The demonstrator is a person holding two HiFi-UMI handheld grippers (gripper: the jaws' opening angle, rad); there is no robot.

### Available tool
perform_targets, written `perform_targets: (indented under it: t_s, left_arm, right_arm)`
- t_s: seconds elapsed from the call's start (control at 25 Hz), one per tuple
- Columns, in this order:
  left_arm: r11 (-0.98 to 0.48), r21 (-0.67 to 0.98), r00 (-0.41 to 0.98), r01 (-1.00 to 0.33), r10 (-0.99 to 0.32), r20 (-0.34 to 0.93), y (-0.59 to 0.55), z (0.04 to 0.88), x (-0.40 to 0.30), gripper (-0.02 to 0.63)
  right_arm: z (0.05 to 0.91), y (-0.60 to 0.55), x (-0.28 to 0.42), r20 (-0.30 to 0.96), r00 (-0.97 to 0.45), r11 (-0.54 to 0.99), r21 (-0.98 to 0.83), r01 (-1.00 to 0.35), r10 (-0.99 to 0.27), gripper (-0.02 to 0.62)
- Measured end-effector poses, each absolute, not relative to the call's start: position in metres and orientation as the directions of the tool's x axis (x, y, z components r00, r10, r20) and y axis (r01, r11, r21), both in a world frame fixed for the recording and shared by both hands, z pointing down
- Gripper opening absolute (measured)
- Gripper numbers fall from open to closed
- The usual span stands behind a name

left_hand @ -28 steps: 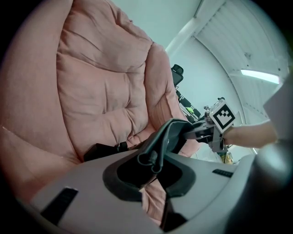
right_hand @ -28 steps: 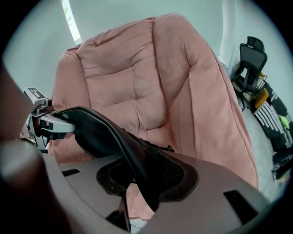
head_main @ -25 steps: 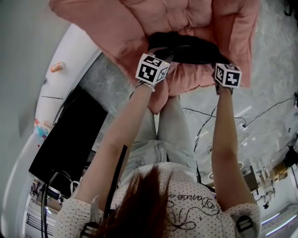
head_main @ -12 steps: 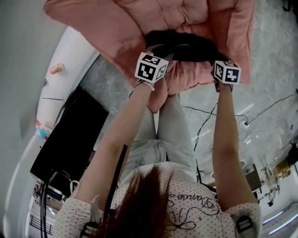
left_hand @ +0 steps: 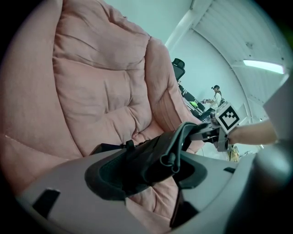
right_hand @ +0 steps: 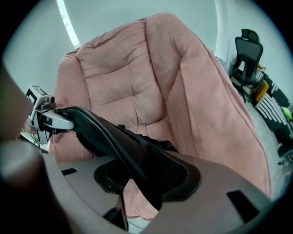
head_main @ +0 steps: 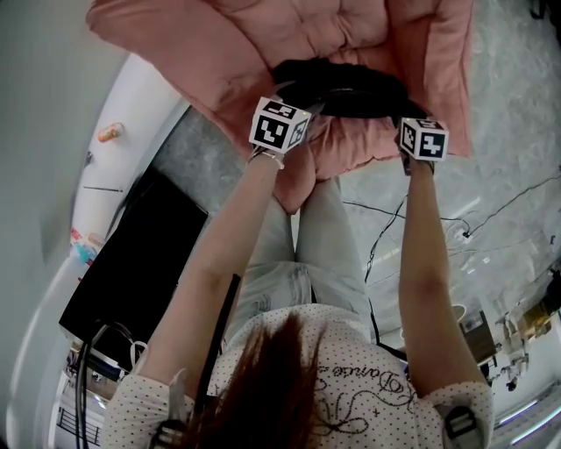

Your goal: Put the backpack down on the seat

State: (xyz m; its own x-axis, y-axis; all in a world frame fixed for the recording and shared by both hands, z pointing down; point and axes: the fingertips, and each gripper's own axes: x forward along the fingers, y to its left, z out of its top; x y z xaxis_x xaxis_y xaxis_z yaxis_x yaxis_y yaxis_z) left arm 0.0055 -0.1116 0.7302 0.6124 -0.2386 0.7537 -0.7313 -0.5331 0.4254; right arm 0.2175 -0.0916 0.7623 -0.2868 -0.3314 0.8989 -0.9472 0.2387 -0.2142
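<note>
The black backpack [head_main: 346,88] lies on the seat of the pink cushioned chair [head_main: 351,26]. Both grippers stand at its near edge, the left gripper [head_main: 294,110] at its left end and the right gripper [head_main: 419,123] at its right end. In the left gripper view the jaws [left_hand: 151,171] have just been opening and stand wide, so the backpack's strap [left_hand: 176,141] lies loose between them. In the right gripper view the jaws [right_hand: 146,180] have just been opening a little. The strap [right_hand: 105,132] still sits in them and runs across to the left gripper [right_hand: 46,114].
A black desk top [head_main: 131,263] and a white curved table [head_main: 123,149] are to the left of the person. Cables [head_main: 386,228] trail on the grey floor at the right. A dark office chair [right_hand: 247,50] stands behind the pink chair. A person [left_hand: 215,96] is far off.
Both hands stay at the backpack's near edge and the backpack rests in the same place on the seat. The marker cubes hide the jaws in the head view.
</note>
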Motion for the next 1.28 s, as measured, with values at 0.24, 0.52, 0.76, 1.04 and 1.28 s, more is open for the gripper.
perform_targets:
  t_s: [0.24, 0.52, 0.76, 1.04, 1.28]
  left_arm:
    - [-0.575, 0.415, 0.622, -0.705, -0.221, 0.751, -0.104, 0.714, -0.002, 0.27]
    - [-0.622, 0.406, 0.643, -0.67, -0.212, 0.736, -0.105, 0.697, -0.002, 0.27]
    - [-0.673, 0.366, 0.651, -0.642, -0.227, 0.724, -0.108, 0.661, -0.02, 0.27]
    - [-0.692, 0.351, 0.661, -0.631, -0.242, 0.711, -0.112, 0.638, -0.029, 0.27]
    - [-0.697, 0.354, 0.691, -0.623, -0.278, 0.667, -0.113, 0.607, -0.026, 0.268]
  right_arm:
    - [0.749, -0.086, 0.216, 0.887, -0.314, 0.159, -0.275, -0.948, -0.339, 0.291]
    - [0.735, -0.087, 0.218, 0.878, -0.313, 0.138, -0.281, -0.95, -0.362, 0.371]
    - [0.698, -0.084, 0.214, 0.864, -0.305, 0.162, -0.261, -0.952, -0.4, 0.36]
    - [0.661, -0.092, 0.203, 0.83, -0.307, 0.152, -0.266, -0.952, -0.465, 0.357]
    - [0.611, -0.091, 0.179, 0.774, -0.351, 0.219, -0.275, -0.936, -0.527, 0.303]
